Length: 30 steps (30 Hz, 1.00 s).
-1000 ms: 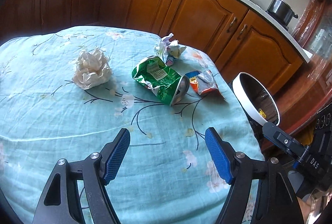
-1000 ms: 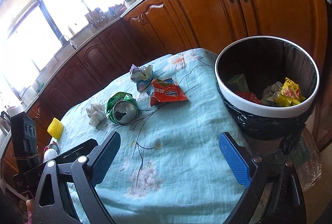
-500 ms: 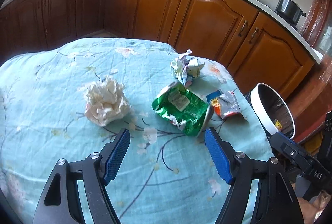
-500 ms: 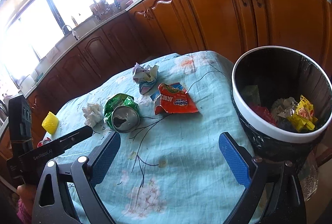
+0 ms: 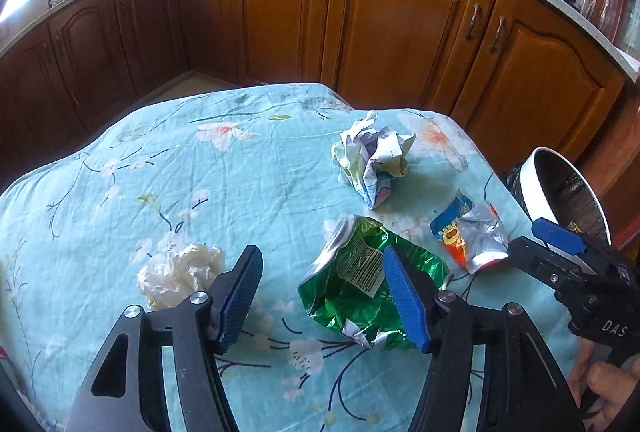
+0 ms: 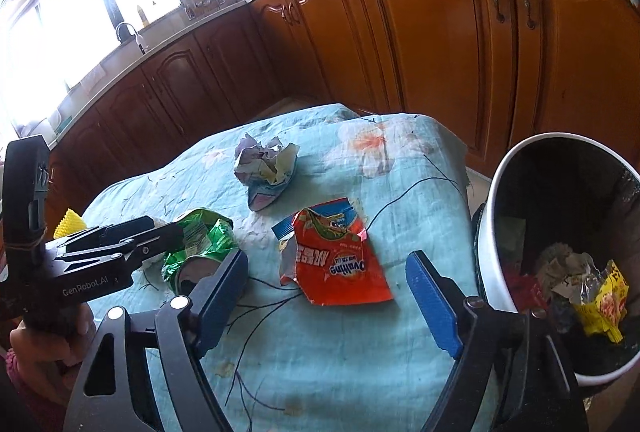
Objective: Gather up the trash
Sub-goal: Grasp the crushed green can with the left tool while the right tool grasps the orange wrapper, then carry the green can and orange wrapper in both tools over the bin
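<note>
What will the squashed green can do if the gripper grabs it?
The green can looks badly crumpled, so it would probably buckle further when squeezed. Flattened like that, it likely won't roll. Its shiny, creased metal might slip against the pads.

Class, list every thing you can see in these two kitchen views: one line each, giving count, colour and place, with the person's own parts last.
crushed can: one, green, on the cloth between the left gripper's pads
snack wrapper: one, orange and blue, on the cloth ahead of the right gripper
printed paper ball: one, white and pastel, far side of the cloth
tissue wad: one, white, left of the can
tablecloth: one, light blue, floral, over the table
bin: one, white rim, black liner, beside the table, trash inside
cabinets: a row, brown wood, behind
left gripper: black with blue pads, open, jaws just closing
right gripper: same colours, open, jaws just closing
</note>
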Each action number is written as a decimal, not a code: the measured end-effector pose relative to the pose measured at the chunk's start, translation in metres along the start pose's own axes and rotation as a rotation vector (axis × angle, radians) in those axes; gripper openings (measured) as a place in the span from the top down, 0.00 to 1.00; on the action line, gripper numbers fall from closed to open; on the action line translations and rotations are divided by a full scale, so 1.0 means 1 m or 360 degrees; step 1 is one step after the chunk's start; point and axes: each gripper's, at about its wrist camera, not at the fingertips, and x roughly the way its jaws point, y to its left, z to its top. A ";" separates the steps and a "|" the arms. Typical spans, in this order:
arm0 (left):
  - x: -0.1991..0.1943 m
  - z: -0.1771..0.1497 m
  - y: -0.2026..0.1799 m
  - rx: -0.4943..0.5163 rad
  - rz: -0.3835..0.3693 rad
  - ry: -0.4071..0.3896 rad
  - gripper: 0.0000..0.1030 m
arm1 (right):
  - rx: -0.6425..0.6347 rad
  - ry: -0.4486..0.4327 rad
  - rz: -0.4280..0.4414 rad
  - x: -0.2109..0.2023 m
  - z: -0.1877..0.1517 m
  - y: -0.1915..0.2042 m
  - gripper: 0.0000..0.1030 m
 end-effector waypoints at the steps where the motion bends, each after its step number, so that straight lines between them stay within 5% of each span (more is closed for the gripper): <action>1: 0.004 0.000 -0.001 0.0008 0.0000 0.0013 0.44 | -0.0007 0.0018 -0.0001 0.005 0.001 0.000 0.25; 4: 0.013 0.000 -0.006 0.0034 -0.0017 0.0047 0.58 | -0.0037 0.0073 -0.0033 0.019 0.002 0.000 0.44; 6: 0.014 -0.002 -0.009 0.0051 -0.0018 0.0049 0.66 | -0.0042 0.0100 -0.0038 0.023 -0.001 -0.001 0.68; 11: 0.003 -0.012 -0.013 0.0069 -0.0099 0.0013 0.83 | -0.0045 0.0053 -0.0015 0.006 -0.010 0.000 0.91; 30: -0.068 -0.059 -0.047 0.0026 -0.0362 -0.0096 0.86 | 0.0138 -0.0157 -0.0022 -0.094 -0.036 -0.033 0.97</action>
